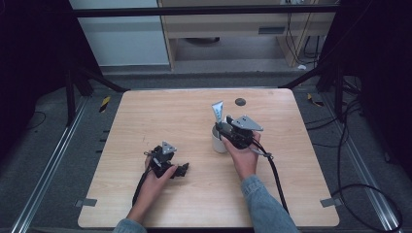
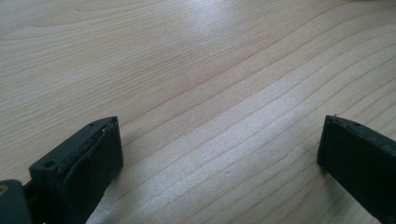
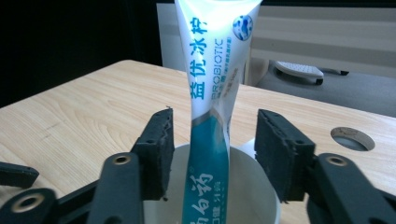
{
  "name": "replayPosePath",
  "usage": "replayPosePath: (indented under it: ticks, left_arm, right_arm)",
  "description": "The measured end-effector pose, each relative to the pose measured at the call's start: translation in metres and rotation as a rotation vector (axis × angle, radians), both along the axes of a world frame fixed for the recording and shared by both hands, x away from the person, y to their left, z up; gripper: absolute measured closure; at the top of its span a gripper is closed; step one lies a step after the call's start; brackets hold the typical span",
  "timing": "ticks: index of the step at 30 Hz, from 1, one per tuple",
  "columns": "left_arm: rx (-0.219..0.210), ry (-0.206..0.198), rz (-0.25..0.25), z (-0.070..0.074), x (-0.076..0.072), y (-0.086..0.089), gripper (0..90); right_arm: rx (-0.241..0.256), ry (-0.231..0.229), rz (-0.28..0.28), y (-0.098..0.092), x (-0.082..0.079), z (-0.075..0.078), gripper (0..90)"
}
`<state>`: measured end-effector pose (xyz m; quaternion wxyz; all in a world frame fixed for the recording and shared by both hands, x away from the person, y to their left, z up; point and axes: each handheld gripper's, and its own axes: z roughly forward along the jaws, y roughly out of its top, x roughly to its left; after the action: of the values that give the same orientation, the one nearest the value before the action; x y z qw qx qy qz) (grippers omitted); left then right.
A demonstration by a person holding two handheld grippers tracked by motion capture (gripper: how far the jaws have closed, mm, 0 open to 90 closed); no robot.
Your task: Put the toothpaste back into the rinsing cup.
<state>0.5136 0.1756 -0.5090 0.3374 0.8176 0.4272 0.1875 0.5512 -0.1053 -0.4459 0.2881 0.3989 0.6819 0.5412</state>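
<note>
Jaws of left gripper (image 1: 180,170): spread wide, nothing between them; bare wood grain of table (image 1: 145,116) across the whole gap in the left gripper view. Position in the high view: about 7 o'clock from table centre, low on the surface, held by left hand (image 1: 156,180), jaws directed toward 3 o'clock. Cable trailing back along the forearm toward 6 o'clock.

Jaws of right gripper (image 3: 212,154): parted, one pad either side of toothpaste tube (image 3: 215,79), a visible gap on both sides, no contact with either pad. Tube: white upper part with blue lettering, teal lower part, standing nearly upright with its lower end inside white cup (image 3: 254,191). Pads level with the cup rim, left pad just above the rim at 9 o'clock of the tube, right pad at 3 o'clock.

Position in the high view: cup (image 1: 218,141) just to the 3 o'clock side of table centre; tube (image 1: 218,112) rising from it toward 12 o'clock; right gripper (image 1: 225,130) directly against the cup's 3 o'clock side, grey three-cornered plate on top, held by right hand (image 1: 245,158), denim sleeve (image 1: 265,206) entering from 6 o'clock. Cable running from the gripper toward 5 o'clock, off the table edge.

Round dark hole (image 1: 240,102) in the tabletop at 1 o'clock of the cup, near the far edge. Left and right grippers well apart.
</note>
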Motion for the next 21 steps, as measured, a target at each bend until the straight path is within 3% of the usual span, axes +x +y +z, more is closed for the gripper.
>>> replayPosePath:
  ticks: [5,11,21]
  left_arm:
    - [-0.001,0.0,0.0,0.0,0.0,0.0,0.0]
    - [0.0,0.001,-0.002,0.0,0.0,0.0,0.0]
    - [0.0,0.0,-0.005,0.0,0.001,0.0,0.0]
  right_arm:
    - [-0.028,0.058,0.025,0.0,0.001,0.001,37.0]
    - [-0.094,0.067,0.031,-0.002,-0.004,0.005,28.9]
    - [-0.15,0.12,0.041,-0.014,-0.011,0.016,15.3]
